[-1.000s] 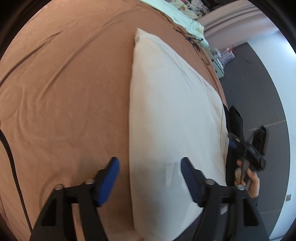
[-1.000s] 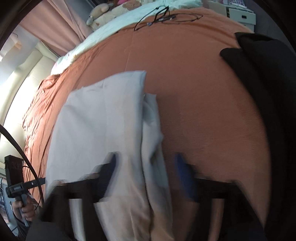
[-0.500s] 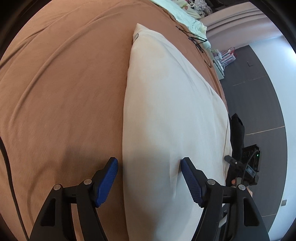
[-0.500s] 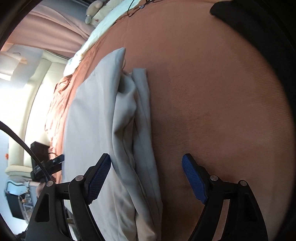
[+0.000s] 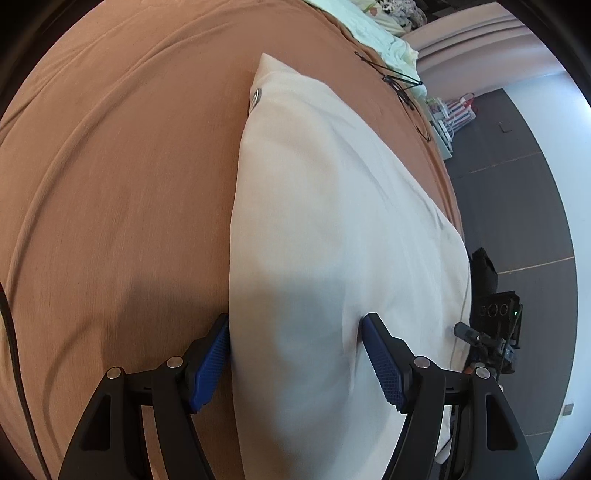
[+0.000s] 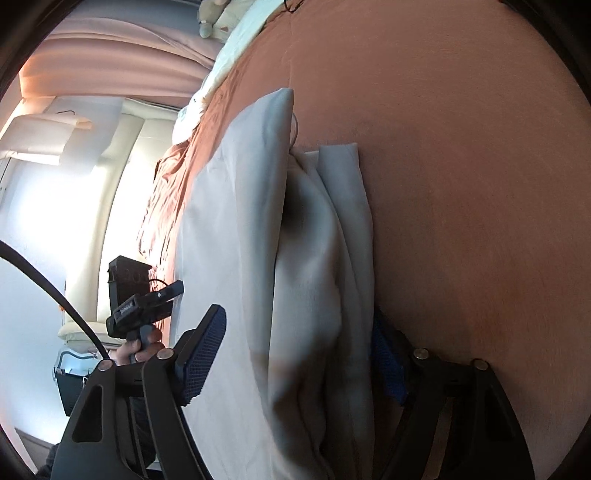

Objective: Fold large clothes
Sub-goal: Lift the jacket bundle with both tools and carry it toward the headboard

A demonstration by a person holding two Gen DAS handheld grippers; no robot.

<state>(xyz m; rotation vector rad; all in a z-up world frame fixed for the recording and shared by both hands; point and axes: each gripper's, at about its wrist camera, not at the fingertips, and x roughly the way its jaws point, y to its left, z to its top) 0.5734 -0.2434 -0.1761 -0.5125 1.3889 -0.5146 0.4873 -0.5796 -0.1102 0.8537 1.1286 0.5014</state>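
Your left gripper (image 5: 295, 354) sits low over the near end of the cream garment (image 5: 332, 229), its blue-padded tongs spread wide. The left pad (image 5: 211, 363) lies just at the garment's left edge, beside the rust-brown bedspread (image 5: 110, 184), and the right pad (image 5: 382, 363) rests over the cloth itself; nothing is pinched between them. In that left wrist view the garment lies flat on the bedspread as a long folded panel running from near to far, with a small metal ring (image 5: 255, 96) at its far left corner. Further right, past the garment's right edge, you can see part of your other handheld device (image 5: 495, 332) off the side of the bed, above the dark floor (image 5: 524, 206). A thin black cable (image 5: 402, 88) lies on the bedspread at the far end, near the pale bedding (image 5: 373, 33).

In the right wrist view, your left hand (image 6: 142, 345) shows at the far left, wrapped around its device handle. Your right gripper (image 6: 295, 350) is also held apart, straddling the garment's (image 6: 236, 229) bunched, layered edge (image 6: 325, 258): the left pad (image 6: 201, 350) stands clear above the flat panel, while the right pad (image 6: 386, 362) is partly hidden behind the folds, close against them. The tongs do not grip the cloth. To the right of the folds, the bedspread (image 6: 461, 166) stretches bare.
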